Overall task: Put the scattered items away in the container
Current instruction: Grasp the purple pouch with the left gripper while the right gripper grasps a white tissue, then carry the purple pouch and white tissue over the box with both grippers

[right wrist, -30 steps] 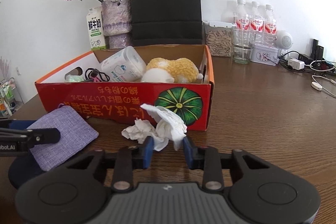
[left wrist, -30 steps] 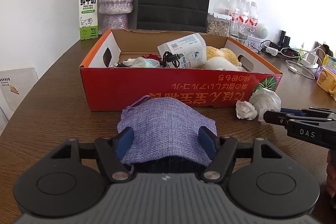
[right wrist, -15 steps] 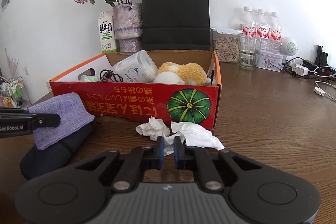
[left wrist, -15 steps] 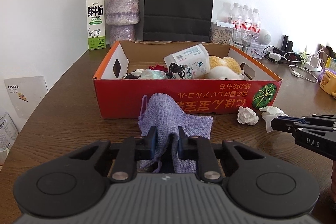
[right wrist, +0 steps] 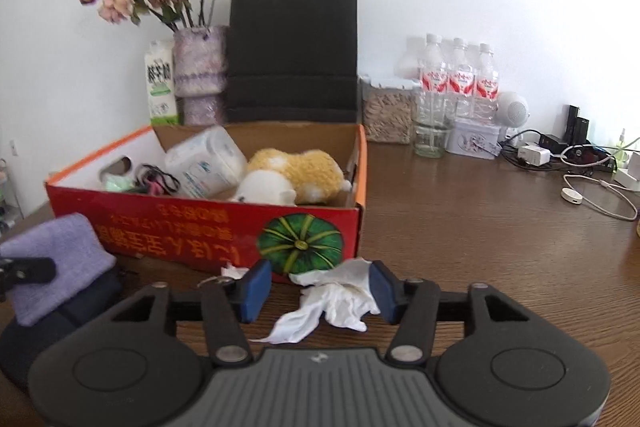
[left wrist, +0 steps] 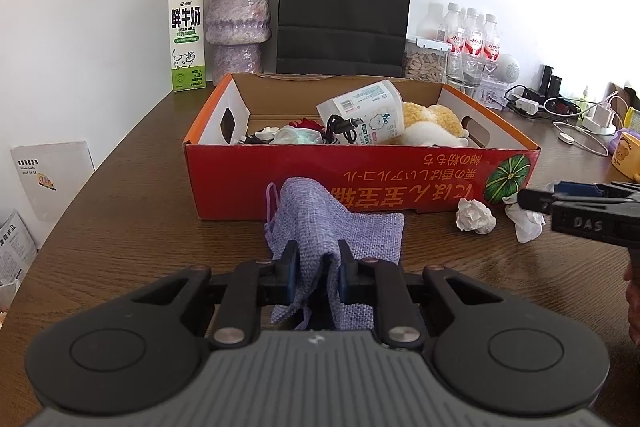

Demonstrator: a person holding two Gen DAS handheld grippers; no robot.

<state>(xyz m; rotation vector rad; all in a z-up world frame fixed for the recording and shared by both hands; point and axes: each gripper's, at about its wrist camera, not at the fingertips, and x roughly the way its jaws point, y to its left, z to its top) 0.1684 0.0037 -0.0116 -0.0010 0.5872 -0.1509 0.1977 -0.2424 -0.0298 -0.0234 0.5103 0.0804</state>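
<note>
- Since a second ago, the left gripper (left wrist: 317, 269) has squeezed shut on the purple cloth bag (left wrist: 320, 227), bunching it up into a fold.
- Right gripper (right wrist: 318, 289) had pinched the white tissue (right wrist: 336, 297); now its jaws are opening, with the tissue loose between them, touching the right pad.
- Both things lie on the table (right wrist: 500, 247), just in front of the red box (left wrist: 360, 183).
- A second crumpled tissue (left wrist: 476, 215) sits beside the box's front wall.
- Table to the right of the box is bare, with cables further off.
</note>
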